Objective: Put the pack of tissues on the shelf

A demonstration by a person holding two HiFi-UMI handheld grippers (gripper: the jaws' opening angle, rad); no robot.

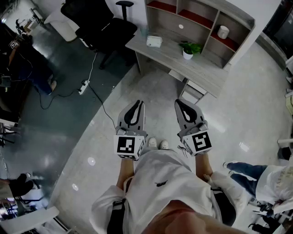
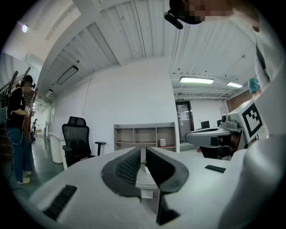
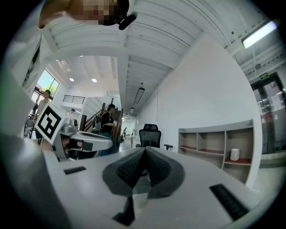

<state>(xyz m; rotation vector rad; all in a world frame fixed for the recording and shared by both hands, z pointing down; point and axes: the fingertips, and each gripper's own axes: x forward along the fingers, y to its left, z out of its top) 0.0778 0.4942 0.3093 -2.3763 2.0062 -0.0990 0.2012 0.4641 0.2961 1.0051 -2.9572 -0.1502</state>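
Two closed claws abreast: left (image 1: 138, 103), right (image 1: 179, 103).

A pack of tissues (image 1: 154, 41) and a small potted plant (image 1: 188, 49) are seen set apart on the grey desk (image 1: 201, 68). A shelf (image 1: 229, 10) is carried along the desk's far edge, and a white container (image 1: 223, 32) is held in its right-hand compartment.

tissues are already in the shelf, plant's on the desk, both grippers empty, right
Not quite. The head view shows the tissues lying on the desk, left of the plant, not in the shelf. The rest holds: the plant is on the desk, and the left gripper and right gripper are both empty, fingers together.
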